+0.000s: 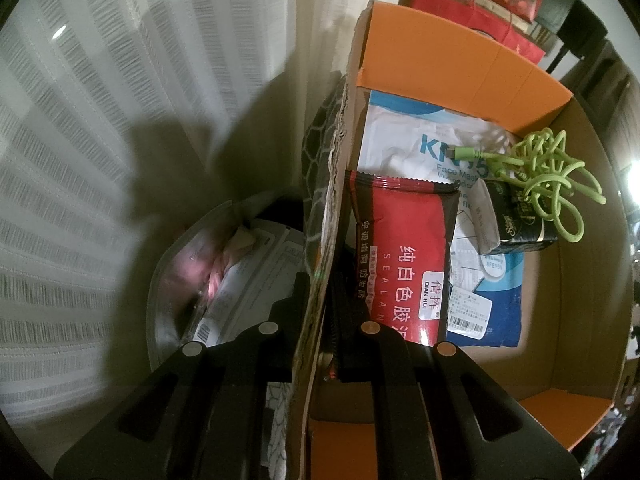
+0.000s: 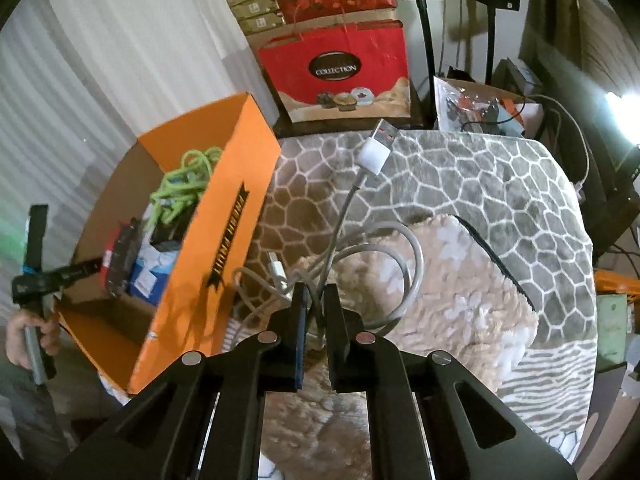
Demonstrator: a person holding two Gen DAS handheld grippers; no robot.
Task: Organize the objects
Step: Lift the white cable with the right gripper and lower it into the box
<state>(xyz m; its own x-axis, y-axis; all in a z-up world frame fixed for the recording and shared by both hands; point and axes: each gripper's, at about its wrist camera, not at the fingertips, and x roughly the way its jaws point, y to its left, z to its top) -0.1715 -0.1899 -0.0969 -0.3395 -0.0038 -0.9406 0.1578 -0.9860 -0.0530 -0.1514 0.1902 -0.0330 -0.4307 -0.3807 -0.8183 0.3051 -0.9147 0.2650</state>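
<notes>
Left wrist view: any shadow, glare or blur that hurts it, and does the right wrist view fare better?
Left wrist view: a broad dark shadow covers the curtain, and the pouch beside the orange box is dim and blurred. Right wrist view: evenly lit and sharp on the white cable, with lamp glare at the right edge.

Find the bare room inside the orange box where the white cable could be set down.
Inside the orange box, bare cardboard floor lies between the blue mask pack and the side wall. The far end is crowded: green cable, black carton, red sealant packet. The right tool grips the white cable.
</notes>
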